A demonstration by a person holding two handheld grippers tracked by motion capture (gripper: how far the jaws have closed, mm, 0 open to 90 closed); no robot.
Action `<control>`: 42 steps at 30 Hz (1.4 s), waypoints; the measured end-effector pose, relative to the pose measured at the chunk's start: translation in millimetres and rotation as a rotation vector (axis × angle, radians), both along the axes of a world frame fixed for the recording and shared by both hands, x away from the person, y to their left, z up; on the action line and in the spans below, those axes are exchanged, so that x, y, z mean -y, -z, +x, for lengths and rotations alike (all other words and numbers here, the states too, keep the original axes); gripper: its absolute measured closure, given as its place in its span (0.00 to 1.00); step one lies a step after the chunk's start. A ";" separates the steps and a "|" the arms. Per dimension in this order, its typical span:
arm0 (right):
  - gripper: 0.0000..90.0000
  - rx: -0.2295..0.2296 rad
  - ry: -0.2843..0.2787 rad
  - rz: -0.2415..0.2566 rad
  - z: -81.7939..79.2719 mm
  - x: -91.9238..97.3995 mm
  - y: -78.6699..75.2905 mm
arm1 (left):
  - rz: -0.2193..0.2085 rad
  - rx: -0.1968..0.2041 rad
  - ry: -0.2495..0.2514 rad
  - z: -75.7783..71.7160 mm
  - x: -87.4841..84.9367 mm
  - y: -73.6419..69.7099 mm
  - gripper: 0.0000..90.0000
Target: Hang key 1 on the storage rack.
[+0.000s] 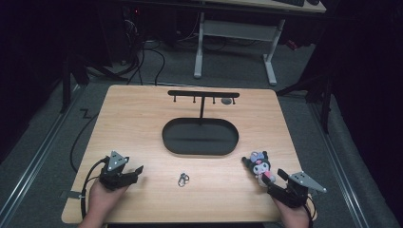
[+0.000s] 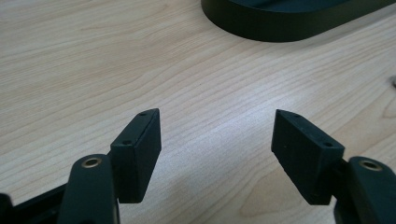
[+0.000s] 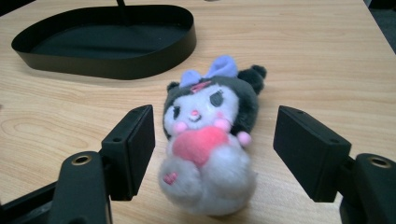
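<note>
A small plush toy (image 1: 260,166) with a black hood, purple bow and pink heart lies on its back on the wooden table at the front right. In the right gripper view the plush toy (image 3: 210,93) lies between the jaws of my right gripper (image 3: 215,135). That gripper is open, and its pads stand apart from the toy on both sides. My right gripper (image 1: 278,180) sits just behind the toy near the front edge. At the front left my left gripper (image 1: 134,173) rests low over bare wood. My left gripper (image 2: 217,135) is open with nothing between its jaws.
A black oval tray (image 1: 167,137) sits mid-table, with a T-shaped hook stand (image 1: 203,94) rising from its far side. A small metal key ring (image 1: 183,179) lies between the two grippers. The tray's rim (image 2: 289,28) lies ahead of the left gripper. The tray (image 3: 140,65) is beyond the toy.
</note>
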State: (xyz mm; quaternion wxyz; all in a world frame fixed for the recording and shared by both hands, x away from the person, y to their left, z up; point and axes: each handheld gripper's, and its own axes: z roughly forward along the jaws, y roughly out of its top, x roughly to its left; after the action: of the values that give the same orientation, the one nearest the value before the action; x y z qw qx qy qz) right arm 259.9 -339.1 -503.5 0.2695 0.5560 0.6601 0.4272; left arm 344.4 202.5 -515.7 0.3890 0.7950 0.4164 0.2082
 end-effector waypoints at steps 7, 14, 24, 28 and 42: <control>0.32 -0.022 -0.034 -0.019 5.7 -5.4 3.6 | 0.003 -0.001 0.044 -0.5 5.1 4.7 0.37; 0.32 -0.027 -0.055 -0.025 8.9 -8.6 4.8 | -0.024 -0.014 0.036 0.5 2.4 4.9 0.32; 0.31 -0.002 -0.056 -0.041 8.0 -9.8 4.0 | -0.039 -0.015 0.047 -2.4 0.4 4.1 0.32; 0.29 -0.006 -0.070 -0.057 8.0 -11.9 3.3 | -0.038 -0.004 0.056 -3.2 2.7 4.1 0.32; 0.21 -0.046 -0.100 -0.080 15.4 -22.9 -11.1 | -0.011 0.009 0.098 -2.5 10.0 3.4 0.32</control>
State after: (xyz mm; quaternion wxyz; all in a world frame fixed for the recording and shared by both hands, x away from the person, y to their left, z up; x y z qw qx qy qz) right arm 275.4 -316.2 -492.4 0.2546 0.5205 0.7097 0.4008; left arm 342.0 192.5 -519.1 0.4052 0.8112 0.3762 0.1901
